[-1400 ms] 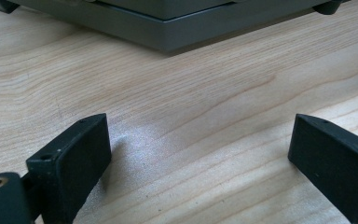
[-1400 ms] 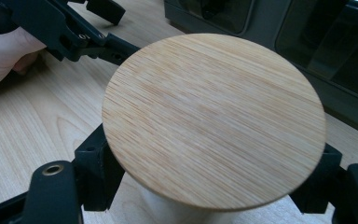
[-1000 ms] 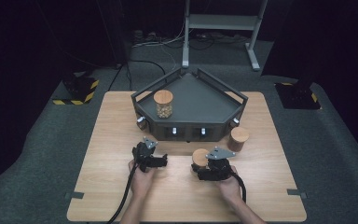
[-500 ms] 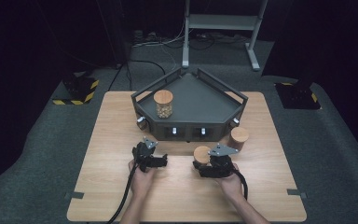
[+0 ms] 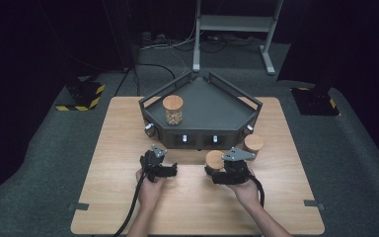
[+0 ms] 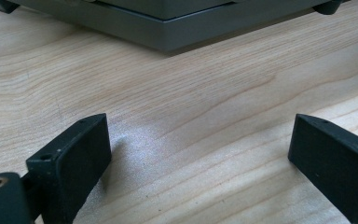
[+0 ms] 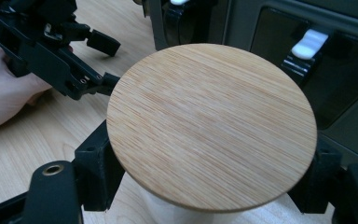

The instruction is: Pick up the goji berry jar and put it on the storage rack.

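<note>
Right tool (image 5: 216, 170) clamped a wood-lidded jar (image 5: 214, 159) just before the grey tray (image 5: 246, 106); left tool (image 5: 170, 170) stood released on bare bench (image 5: 276, 207), clear of tray.

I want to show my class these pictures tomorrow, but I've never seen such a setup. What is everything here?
A person sits at a light wooden table, holding a hand-held black two-jaw gripper in each hand. One camera looks down from above; one rides on each gripper. The left gripper is open over bare wood. The right gripper has its jaws on either side of a round jar with a bamboo lid. A dark grey angular tray carries a second jar; a third jar stands beside it.
</note>
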